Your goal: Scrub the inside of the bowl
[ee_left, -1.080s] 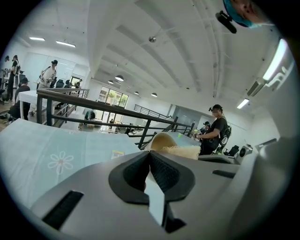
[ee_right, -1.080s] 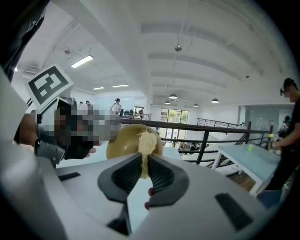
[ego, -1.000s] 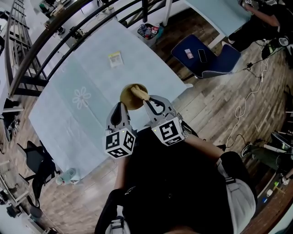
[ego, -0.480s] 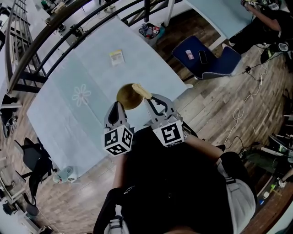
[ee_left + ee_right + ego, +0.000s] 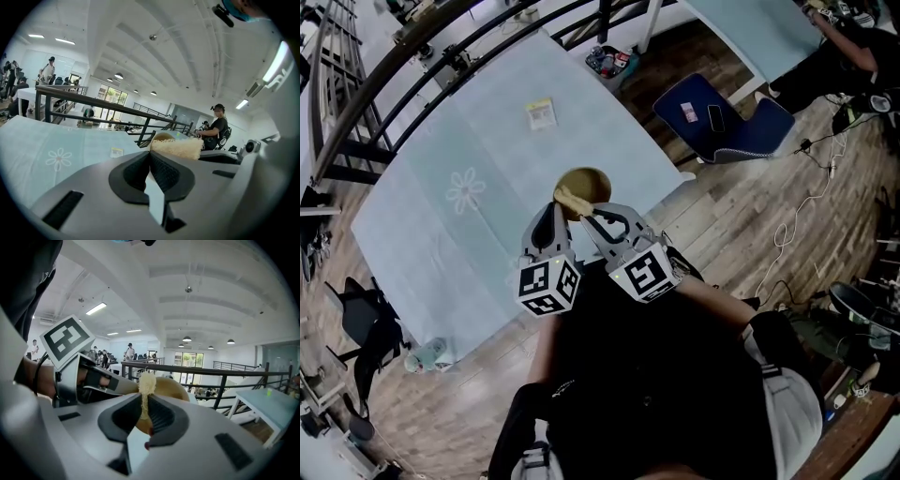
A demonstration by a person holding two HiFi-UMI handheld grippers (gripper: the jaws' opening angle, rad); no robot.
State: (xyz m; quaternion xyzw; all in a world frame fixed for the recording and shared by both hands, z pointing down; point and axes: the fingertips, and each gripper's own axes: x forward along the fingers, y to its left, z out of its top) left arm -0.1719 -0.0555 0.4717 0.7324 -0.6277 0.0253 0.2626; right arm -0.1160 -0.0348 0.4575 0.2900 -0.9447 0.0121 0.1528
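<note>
A tan wooden bowl [image 5: 585,183] sits on the pale blue tablecloth [image 5: 441,244], close to the table's near edge. My left gripper [image 5: 554,210] is at the bowl's near left rim, its jaws shut on that rim; in the left gripper view [image 5: 150,163] the bowl [image 5: 161,136] shows just past the jaws. My right gripper [image 5: 590,215] is shut on a pale fibrous scrub pad [image 5: 572,199], which lies over the bowl's near part. In the right gripper view [image 5: 142,411] the pad [image 5: 147,381] stands upright between the jaws, in front of the bowl [image 5: 171,389].
A small yellow card [image 5: 540,113] and a printed flower [image 5: 465,195] are on the cloth farther out. A dark railing [image 5: 412,66] runs behind the table. A blue chair [image 5: 722,117] and a basket of items [image 5: 607,62] stand on the wood floor to the right.
The scrub pad has moved from the bowl's right rim toward its near left part. The bowl and both grippers have shifted slightly to the right.
</note>
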